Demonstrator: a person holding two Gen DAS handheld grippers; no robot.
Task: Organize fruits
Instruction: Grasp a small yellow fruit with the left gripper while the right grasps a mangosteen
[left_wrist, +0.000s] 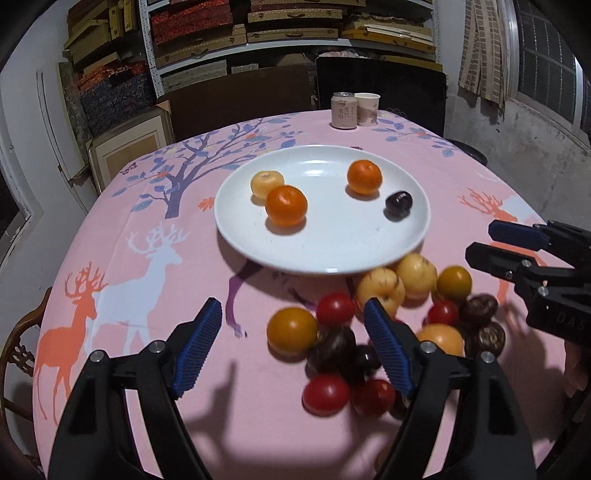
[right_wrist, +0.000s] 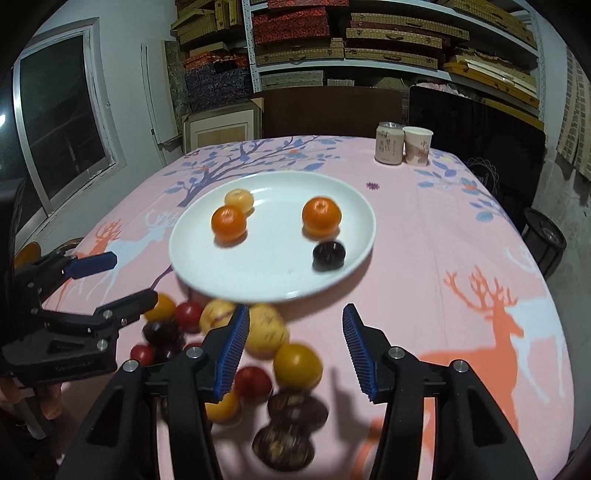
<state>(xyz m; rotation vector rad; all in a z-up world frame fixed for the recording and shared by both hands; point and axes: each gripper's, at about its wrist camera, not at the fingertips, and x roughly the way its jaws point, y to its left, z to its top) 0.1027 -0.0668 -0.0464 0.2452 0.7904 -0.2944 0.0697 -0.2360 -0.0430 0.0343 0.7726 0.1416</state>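
A desk draped in a pink cloth printed with deer and trees fills both views, with shelves of stacked boxes behind it. Near the middle of the desk sits a white plate holding four fruits: two orange mandarins, one of them touching a pale yellow fruit at the plate's left side, the other apart toward the right, and a dark purple fruit near the right rim. Just in front of the plate, on the cloth, lies a loose pile of fruits: pale yellow ones next to the plate's near edge, yellow-orange and red tomatoes, and dark brownish-purple fruits, many touching one another and partly blurred. The left hand-held gripper hangs over the left part of this pile with its blue-padded fingers spread wide and nothing between them. The right hand-held gripper is above the right side of the pile, likewise wide apart and holding nothing. At the far edge of the desk stand a drink can and a paper cup, just beside each other.
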